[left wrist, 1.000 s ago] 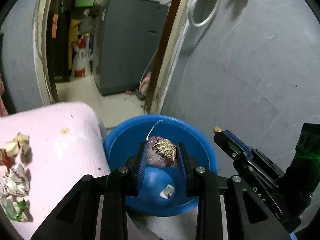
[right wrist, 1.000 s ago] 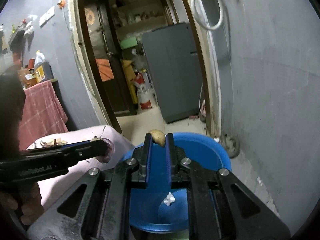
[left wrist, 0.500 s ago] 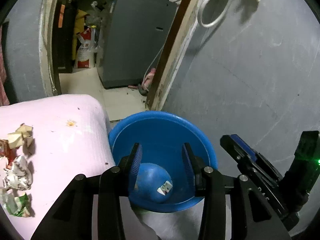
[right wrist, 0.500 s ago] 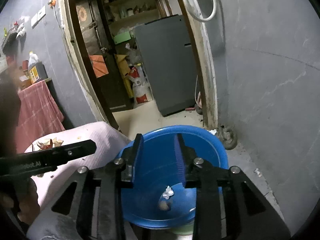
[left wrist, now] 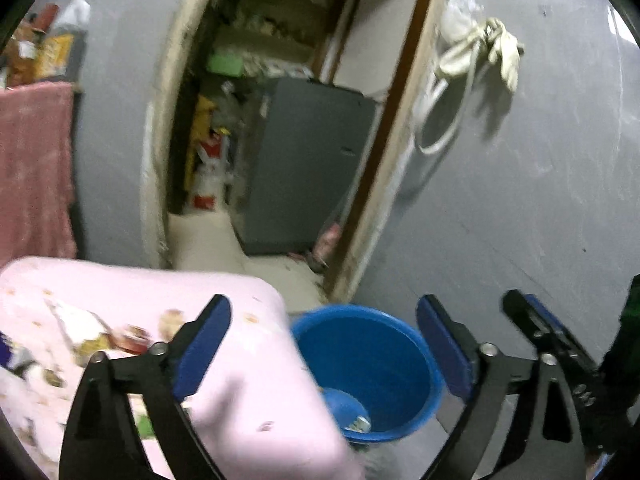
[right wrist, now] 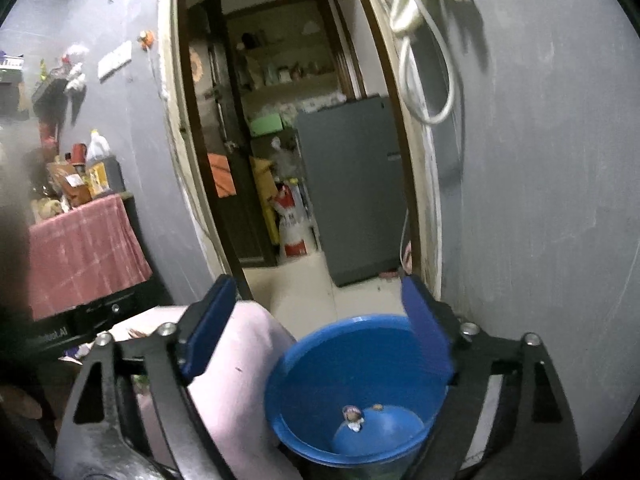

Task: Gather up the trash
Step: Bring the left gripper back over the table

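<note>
My two wrist cams sit side by side, tilted slightly down toward the doorway (right wrist: 304, 184). Both share the blue tub (left wrist: 376, 320) and pink cloth (right wrist: 244, 392), close below.

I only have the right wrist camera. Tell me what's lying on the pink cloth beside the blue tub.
Observer: The left wrist view shows several crumpled scraps scattered on the pink cloth, toward its left side. Blur hides what they are.
Operator: Report the left gripper's jaws. I see only its side.
Observer: The left gripper is open. Its jaws have just been opening, and nothing is between them.
</note>
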`<state>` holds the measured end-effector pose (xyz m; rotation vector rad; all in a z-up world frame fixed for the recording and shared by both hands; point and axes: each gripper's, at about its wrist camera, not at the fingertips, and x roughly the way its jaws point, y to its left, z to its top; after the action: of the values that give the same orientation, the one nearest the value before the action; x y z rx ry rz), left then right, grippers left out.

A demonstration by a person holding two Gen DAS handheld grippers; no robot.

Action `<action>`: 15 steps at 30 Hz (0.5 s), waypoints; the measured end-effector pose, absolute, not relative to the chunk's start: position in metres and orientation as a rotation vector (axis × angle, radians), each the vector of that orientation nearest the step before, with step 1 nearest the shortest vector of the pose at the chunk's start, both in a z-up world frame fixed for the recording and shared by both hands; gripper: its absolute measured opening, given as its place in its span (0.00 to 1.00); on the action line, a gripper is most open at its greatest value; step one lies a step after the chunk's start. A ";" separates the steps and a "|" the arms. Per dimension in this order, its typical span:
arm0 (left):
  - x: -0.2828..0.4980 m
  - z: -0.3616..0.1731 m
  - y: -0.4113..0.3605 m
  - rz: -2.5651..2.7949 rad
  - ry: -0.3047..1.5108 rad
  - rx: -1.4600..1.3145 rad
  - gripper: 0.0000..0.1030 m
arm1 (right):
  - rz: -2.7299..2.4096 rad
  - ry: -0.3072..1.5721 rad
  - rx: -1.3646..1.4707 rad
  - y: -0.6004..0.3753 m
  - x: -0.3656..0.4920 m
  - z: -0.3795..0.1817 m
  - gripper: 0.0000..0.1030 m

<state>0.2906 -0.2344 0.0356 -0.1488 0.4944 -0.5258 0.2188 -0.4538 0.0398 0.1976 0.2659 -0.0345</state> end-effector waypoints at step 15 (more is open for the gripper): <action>0.229 0.071 -0.114 -0.319 0.280 -0.115 0.98 | 0.100 0.107 0.124 -0.338 0.188 0.084 1.00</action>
<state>0.2293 -0.1141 0.0708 -0.1155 0.2798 -0.3195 0.1880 -0.3378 0.0835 0.1236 0.1073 0.1003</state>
